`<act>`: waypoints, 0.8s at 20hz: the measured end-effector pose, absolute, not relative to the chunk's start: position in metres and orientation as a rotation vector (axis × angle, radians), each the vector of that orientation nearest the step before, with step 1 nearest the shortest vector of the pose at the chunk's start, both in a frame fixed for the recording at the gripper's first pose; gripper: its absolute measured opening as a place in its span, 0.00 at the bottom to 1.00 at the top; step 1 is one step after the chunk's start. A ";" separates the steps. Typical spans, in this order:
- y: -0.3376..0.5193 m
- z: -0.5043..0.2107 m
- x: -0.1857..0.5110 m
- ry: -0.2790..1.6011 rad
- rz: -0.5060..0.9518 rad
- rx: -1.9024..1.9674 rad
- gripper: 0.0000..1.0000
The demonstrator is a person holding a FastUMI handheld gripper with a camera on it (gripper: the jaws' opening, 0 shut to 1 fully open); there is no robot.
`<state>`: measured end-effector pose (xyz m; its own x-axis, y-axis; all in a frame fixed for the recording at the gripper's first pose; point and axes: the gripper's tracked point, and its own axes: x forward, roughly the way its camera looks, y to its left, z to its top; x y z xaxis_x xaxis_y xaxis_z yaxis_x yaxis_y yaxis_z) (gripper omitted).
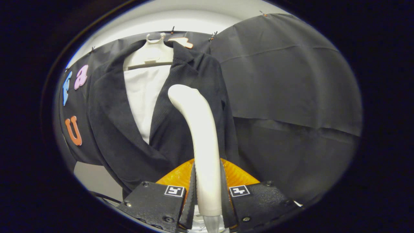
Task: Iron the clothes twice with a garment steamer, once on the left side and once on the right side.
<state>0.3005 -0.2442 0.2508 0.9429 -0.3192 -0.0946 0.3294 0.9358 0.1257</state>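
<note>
Claw (208,194) clenched on the handle of the white, curved plastic garment steamer (200,136), both fingers (190,194) pressing its sides. Steamer rising upright from between the fingers, head bent toward the dark corduroy jacket (110,129) just beyond. Jacket hanging open on a white plastic hanger (150,53) over a white inner panel (144,94), against the black cloth wall (284,81).

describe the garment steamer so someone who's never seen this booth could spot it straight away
Start at the dark jacket hanging on a white hanger against the black cloth wall. In front of the jacket's right panel rises the garment steamer, its handle clamped between the fingers of the hand-held gripper. It is the one smooth, cream-white curved wand, its rounded head bent toward the jacket.
</note>
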 end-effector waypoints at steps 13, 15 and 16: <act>-0.235 0.178 0.295 0.194 -0.315 0.103 0.37; -0.232 0.165 0.295 0.209 -0.312 0.091 0.37; -0.230 0.160 0.295 0.219 -0.309 0.087 0.37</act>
<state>0.2950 -0.2299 0.1597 0.9290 -0.2924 -0.2269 0.3111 0.9490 0.0509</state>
